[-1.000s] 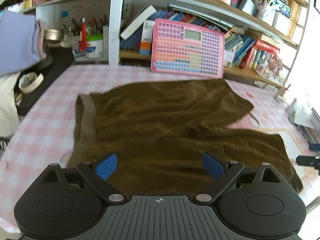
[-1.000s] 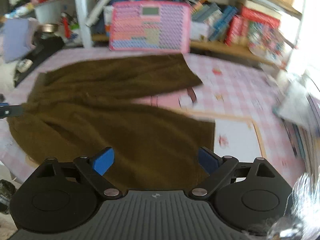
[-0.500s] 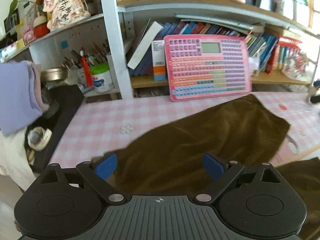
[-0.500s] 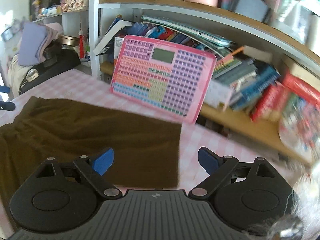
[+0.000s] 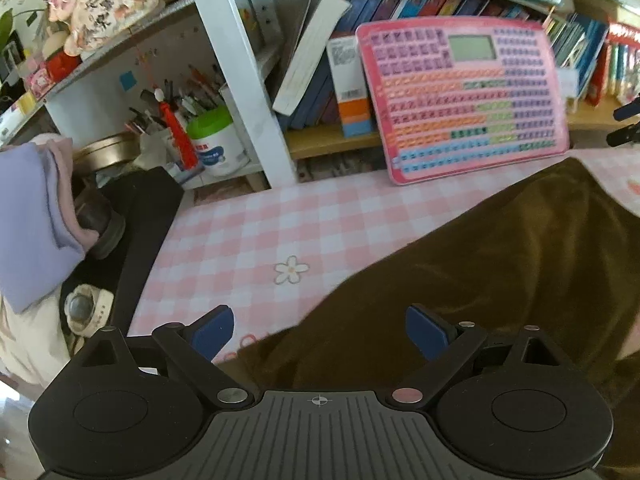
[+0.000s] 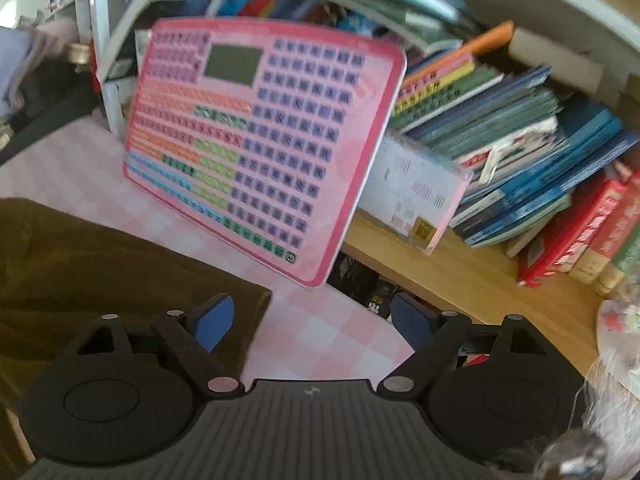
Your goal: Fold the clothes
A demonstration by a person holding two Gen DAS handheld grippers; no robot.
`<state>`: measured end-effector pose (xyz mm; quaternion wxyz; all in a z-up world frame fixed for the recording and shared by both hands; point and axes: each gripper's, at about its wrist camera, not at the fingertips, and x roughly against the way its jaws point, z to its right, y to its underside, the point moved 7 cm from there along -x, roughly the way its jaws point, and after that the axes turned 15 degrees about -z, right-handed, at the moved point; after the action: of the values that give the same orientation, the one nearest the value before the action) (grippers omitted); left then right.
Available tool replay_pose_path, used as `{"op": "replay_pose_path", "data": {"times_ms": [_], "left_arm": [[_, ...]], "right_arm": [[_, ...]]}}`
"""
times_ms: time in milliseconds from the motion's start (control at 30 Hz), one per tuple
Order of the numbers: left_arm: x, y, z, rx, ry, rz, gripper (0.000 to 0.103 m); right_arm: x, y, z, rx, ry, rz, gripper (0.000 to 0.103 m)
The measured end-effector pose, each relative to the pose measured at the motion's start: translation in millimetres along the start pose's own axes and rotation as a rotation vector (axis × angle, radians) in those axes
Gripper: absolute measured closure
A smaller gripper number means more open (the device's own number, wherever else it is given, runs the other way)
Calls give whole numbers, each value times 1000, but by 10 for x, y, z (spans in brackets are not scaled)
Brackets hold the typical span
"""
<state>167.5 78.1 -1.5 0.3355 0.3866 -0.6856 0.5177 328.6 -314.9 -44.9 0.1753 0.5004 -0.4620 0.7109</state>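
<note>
Beside the brown garment's corner edge, right claw closes on nothing.

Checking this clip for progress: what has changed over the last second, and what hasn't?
Both grippers swung toward the far corners of the brown garment: left gripper to the left one, right gripper to the right, its jaws closing slightly, nothing gripped. The garment lies flat as before; the pink keyboard toy stays leaning on the shelf.

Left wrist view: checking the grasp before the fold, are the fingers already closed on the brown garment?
No, the left gripper has its blue fingers spread wide apart above the brown garment, pinching nothing.
</note>
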Motion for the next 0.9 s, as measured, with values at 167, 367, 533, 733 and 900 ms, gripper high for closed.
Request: {"op": "replay_pose_path", "data": {"times_ms": [167,367,533,733,900], "left_arm": [[-205,-116,-106,-12,-32,19,9],[-350,-219,-150,-64,-74,40,9],[-483,-256,-133,-117,-75,36,9],[-602,-247,-105,-138,-21,-1,18],[-692,-183,-109,-179,30,-50,25]], "right_arm": [[-219,-7,87,-14,-6,-5,22],[-396,-36,125,-7,-12,-8,22],[-520,-63,106,-5,-44,-9,31],[-605,-106,17,-24,-159,-16,45],[-688,-155,-110,-6,-210,-31,50]]}}
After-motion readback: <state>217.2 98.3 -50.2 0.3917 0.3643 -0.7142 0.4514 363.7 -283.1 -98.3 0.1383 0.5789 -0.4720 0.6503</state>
